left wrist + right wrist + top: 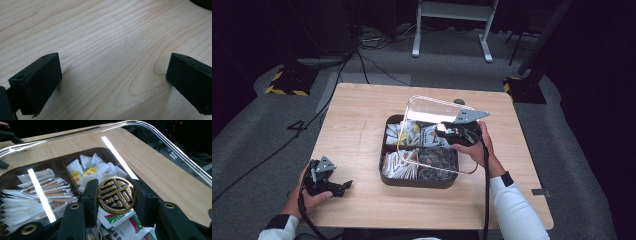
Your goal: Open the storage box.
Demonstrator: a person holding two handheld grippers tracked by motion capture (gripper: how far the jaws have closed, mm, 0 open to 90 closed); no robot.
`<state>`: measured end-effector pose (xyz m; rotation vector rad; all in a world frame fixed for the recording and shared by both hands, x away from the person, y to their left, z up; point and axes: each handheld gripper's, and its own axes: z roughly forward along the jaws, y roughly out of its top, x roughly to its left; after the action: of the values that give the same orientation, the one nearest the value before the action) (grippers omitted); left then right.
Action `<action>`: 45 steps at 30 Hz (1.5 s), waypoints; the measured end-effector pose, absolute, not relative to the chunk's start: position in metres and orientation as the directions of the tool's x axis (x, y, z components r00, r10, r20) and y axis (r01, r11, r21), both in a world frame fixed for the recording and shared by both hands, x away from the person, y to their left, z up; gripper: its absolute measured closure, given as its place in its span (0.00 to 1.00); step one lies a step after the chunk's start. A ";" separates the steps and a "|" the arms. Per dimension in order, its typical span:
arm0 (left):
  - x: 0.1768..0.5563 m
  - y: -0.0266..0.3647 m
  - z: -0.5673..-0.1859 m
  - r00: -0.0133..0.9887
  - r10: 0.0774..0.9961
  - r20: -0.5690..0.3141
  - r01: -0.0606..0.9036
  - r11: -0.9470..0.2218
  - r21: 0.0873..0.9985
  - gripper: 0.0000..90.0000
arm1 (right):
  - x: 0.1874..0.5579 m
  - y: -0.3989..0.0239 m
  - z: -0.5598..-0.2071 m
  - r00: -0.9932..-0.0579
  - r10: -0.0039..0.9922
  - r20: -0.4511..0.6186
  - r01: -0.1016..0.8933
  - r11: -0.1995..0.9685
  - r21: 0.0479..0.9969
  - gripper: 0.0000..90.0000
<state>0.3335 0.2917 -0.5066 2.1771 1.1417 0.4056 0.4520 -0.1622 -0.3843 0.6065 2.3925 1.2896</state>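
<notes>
A clear plastic lid (428,107) hangs tilted over a dark brown divided tray (417,182) in the middle of the table. My right gripper (446,131) is shut on the lid's round gold-and-black knob (116,195). In the right gripper view the two black jaws press on either side of that knob, and the lid's rim (160,138) curves above them. Through the lid I see the tray's compartments with white sachets (30,195) and yellow-labelled packets (88,172). My left gripper (341,189) lies on the wood near the front left corner, open, with bare table (112,50) between its jaws.
The wooden table (357,125) has free surface left of the tray and along the far edge. A cable (486,190) trails from the right gripper along the person's white sleeve. Beyond the table are grey floor, a white stand (452,20) and floor cables.
</notes>
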 end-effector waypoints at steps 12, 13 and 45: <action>0.334 0.292 -0.507 0.575 0.818 -0.022 0.621 -0.418 0.663 0.00 | 0.449 -0.189 -0.381 -0.817 0.566 -0.111 0.217 0.481 0.849 0.65; 0.334 0.292 -0.507 0.575 0.818 -0.022 0.621 -0.418 0.663 0.00 | 0.449 -0.189 -0.381 -0.817 0.566 -0.111 0.217 0.481 0.849 0.65; 0.334 0.292 -0.507 0.575 0.818 -0.021 0.621 -0.419 0.663 0.00 | 0.440 -0.268 -0.382 -0.731 0.674 -0.105 0.269 0.427 0.863 0.65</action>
<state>0.3335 0.2917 -0.5066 2.1775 1.1415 0.4059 0.4401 -0.2684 -0.3824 0.7990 2.2463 1.2415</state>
